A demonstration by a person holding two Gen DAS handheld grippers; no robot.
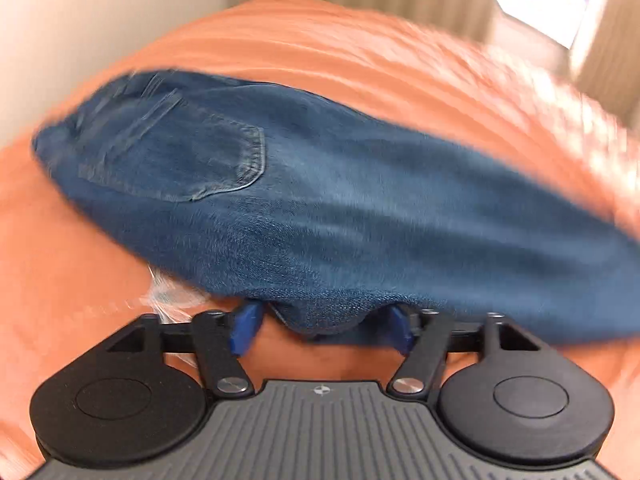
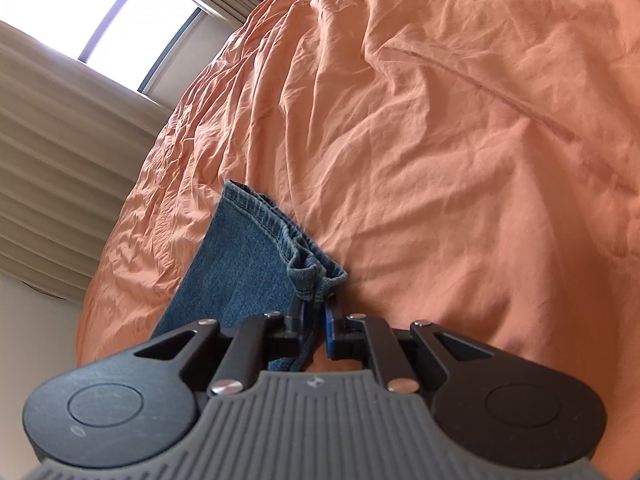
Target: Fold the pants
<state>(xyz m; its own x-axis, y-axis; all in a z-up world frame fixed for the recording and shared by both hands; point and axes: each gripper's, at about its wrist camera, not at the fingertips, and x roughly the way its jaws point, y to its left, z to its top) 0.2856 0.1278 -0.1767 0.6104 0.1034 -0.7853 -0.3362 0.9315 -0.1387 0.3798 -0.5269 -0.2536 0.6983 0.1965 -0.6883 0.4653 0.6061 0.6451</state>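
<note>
Pants [image 1: 320, 208], blue denim, are lying across the orange bedsheet [image 1: 340, 52], with a back pocket [image 1: 192, 152] showing toward the left of the left wrist view and the leg running off to the right. That view is smearing with blur, so the fine detail is hard to read. The left gripper [image 1: 320, 326] is sitting at the near edge of the fabric, its blue fingers [image 1: 242, 330] spread wide with a bulge of denim hanging down between them; the pads are standing apart from the cloth, not pinching it.

Over on the right wrist view, the picture is sharp. The right gripper [image 2: 316, 326] is narrowed right down on the pants [image 2: 240, 268] near the leg hem [image 2: 280, 226], its fingers [image 2: 329, 330] clamping the bunched cloth. The stitched hem is fanning out to the far left over the wrinkled bedsheet [image 2: 440, 140]. Beige curtains [image 2: 60, 184] and a bright window [image 2: 100, 12] are showing at the far left.
</note>
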